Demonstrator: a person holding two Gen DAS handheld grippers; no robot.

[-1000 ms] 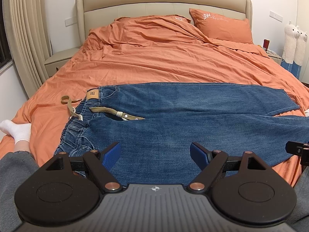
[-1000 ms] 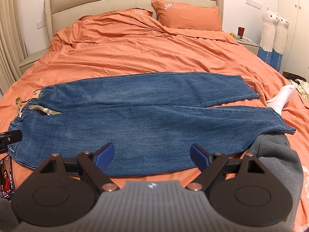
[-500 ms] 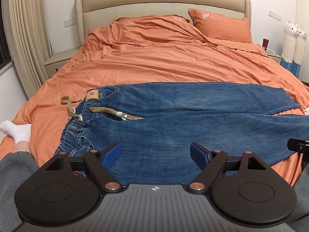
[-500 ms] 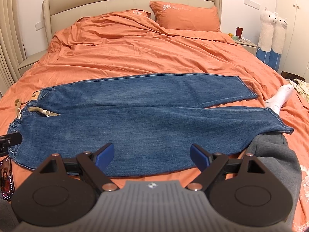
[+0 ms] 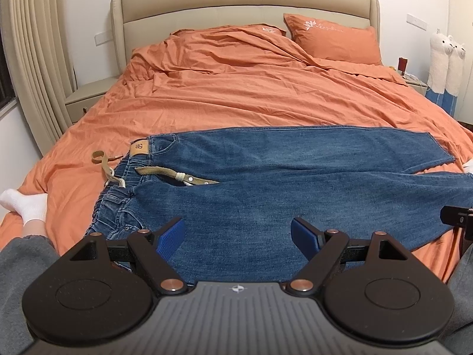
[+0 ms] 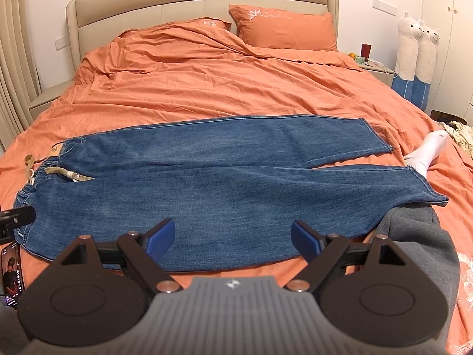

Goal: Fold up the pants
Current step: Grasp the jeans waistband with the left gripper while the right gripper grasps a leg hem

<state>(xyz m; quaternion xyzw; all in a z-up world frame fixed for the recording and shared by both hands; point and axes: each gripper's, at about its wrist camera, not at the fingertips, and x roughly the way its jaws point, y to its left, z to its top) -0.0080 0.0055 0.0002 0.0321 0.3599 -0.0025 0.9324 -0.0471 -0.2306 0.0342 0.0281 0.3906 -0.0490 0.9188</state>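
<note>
Blue jeans (image 5: 280, 177) (image 6: 224, 177) lie flat across the orange bed, waistband at the left with a tan drawstring (image 5: 177, 174) (image 6: 69, 174), both legs stretching right and splitting near the hems. My left gripper (image 5: 238, 238) hovers open over the near edge of the jeans, close to the waist end. My right gripper (image 6: 233, 238) is open too, above the near edge of the front leg around mid-length. Nothing sits between either pair of blue pads.
The person's legs in grey trousers (image 6: 414, 236) and white socks (image 5: 26, 204) (image 6: 428, 151) rest on the bed on both sides of the jeans. A phone (image 6: 11, 275) lies at the near left. Pillows (image 6: 283, 29), headboard, nightstands and plush toys (image 6: 416, 56) stand farther back.
Both views have shifted only slightly; the right gripper drifted a little rightward along the jeans. The jeans have not moved and both grippers stay open.
</note>
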